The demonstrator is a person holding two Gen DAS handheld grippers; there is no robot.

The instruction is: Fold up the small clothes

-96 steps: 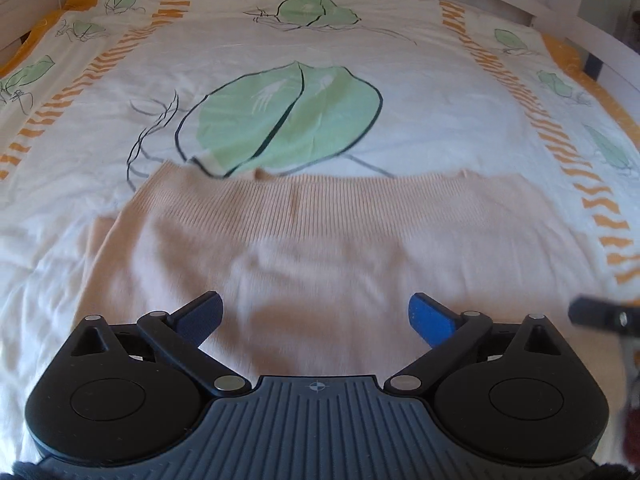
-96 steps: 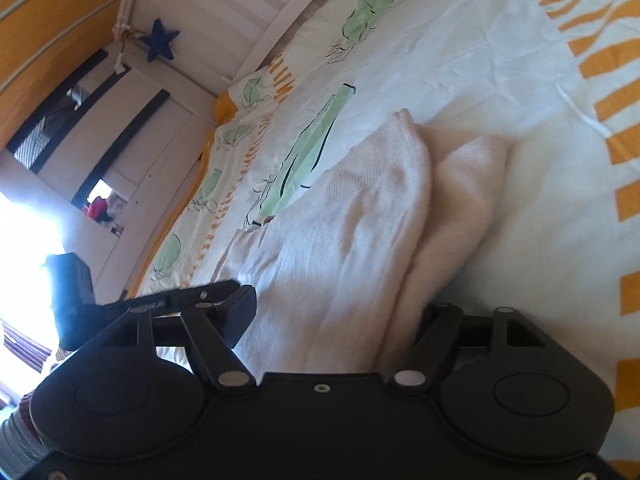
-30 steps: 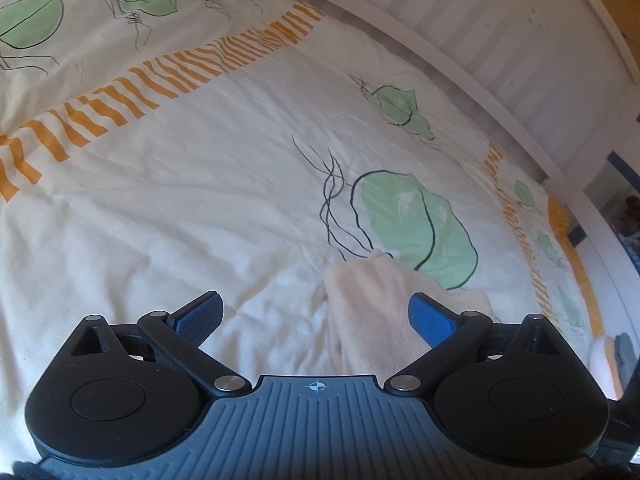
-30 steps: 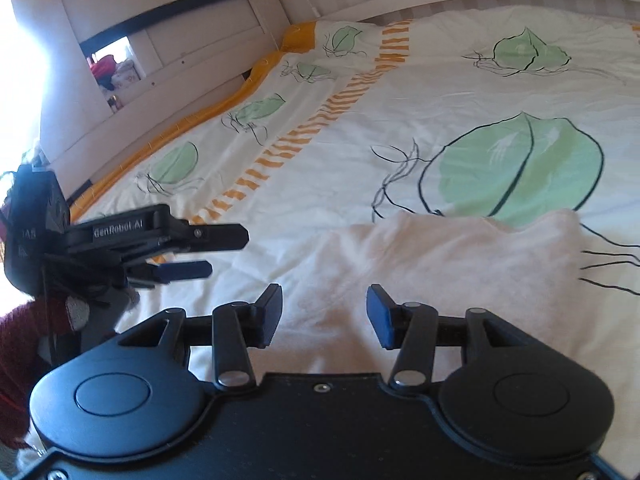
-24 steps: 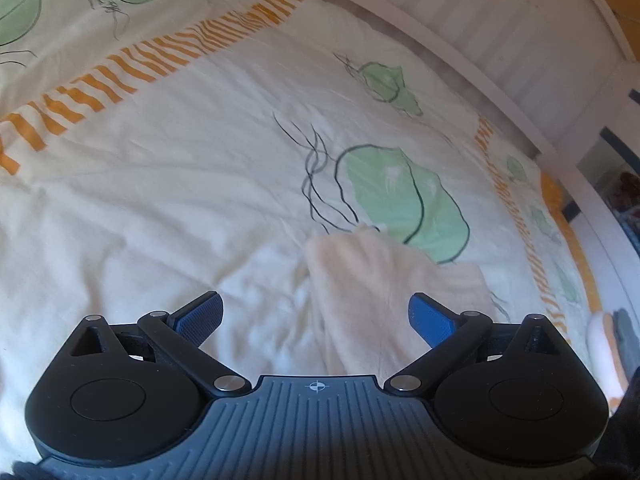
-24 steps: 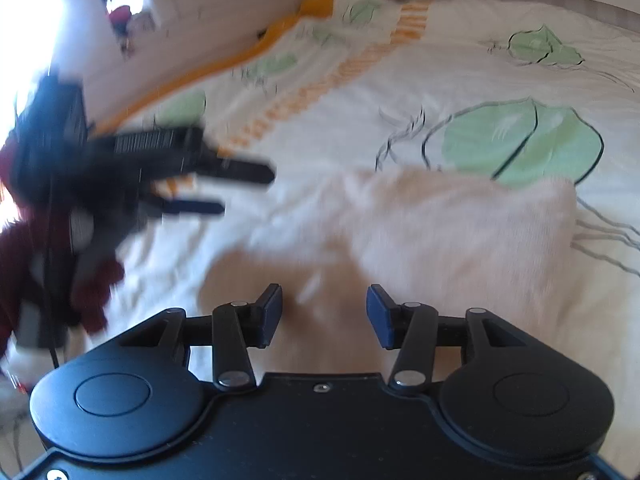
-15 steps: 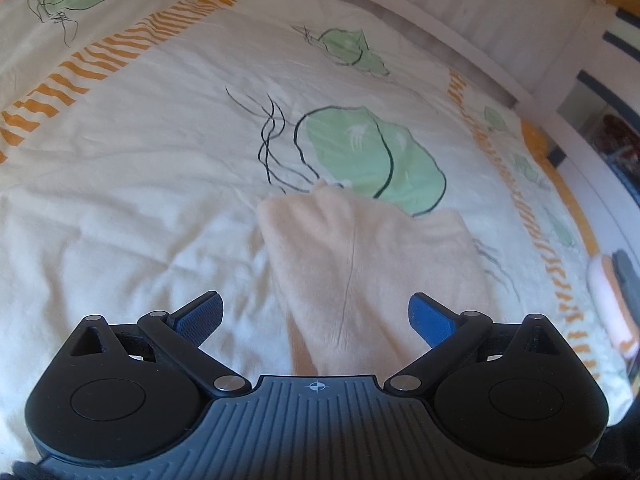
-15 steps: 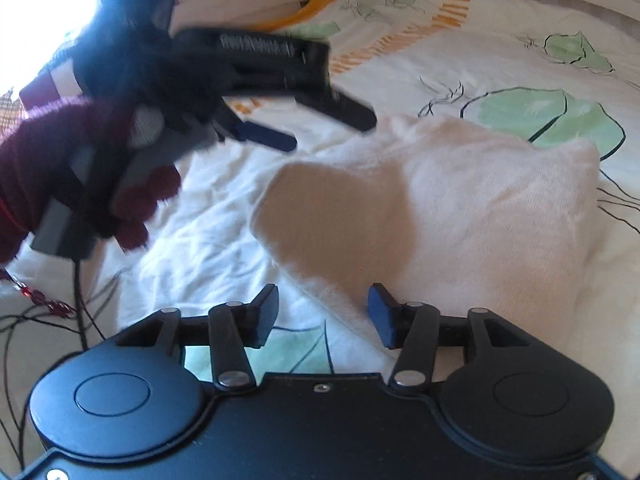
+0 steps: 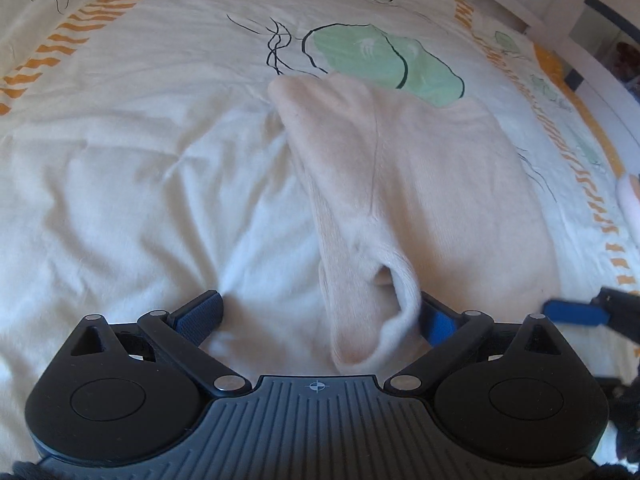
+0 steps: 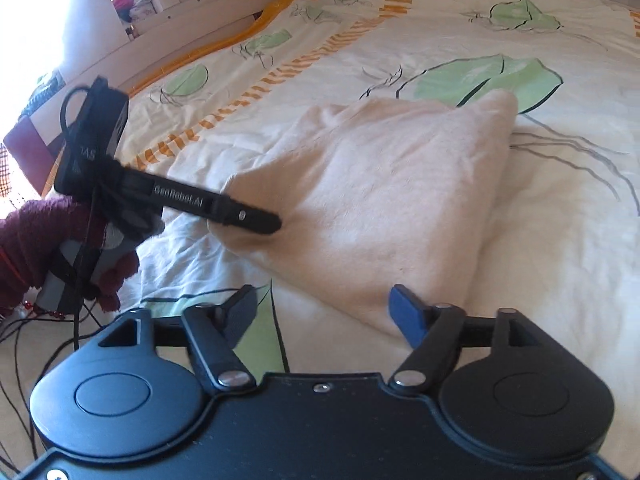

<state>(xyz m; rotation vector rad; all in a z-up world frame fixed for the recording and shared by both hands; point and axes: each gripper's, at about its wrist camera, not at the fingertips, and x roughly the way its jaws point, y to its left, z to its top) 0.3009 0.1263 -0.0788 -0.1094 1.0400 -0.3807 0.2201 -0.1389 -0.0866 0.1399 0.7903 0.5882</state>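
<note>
Nearest, right gripper (image 10: 324,308): jaws spread wide, having just been opening; near edge of the folded cream garment (image 10: 384,188) lies between the fingers, pads not pressing it. Left gripper (image 9: 320,316), seen from its own cam: jaws wide apart w/ a rolled near corner of the garment between them, cloth resting against the right blue pad (image 9: 438,322), left pad (image 9: 200,314) over bare cover. In right-wrist view the left gripper's black finger (image 10: 244,216) lies at the garment's left corner, held by a hand in a dark red glove (image 10: 116,276). Garment sits mid-bed on the white duvet cover (image 10: 560,264), far end overlapping a green leaf print (image 9: 384,62). Farthest: orange stripe border (image 10: 280,72), white bed frame (image 10: 208,4).
</note>
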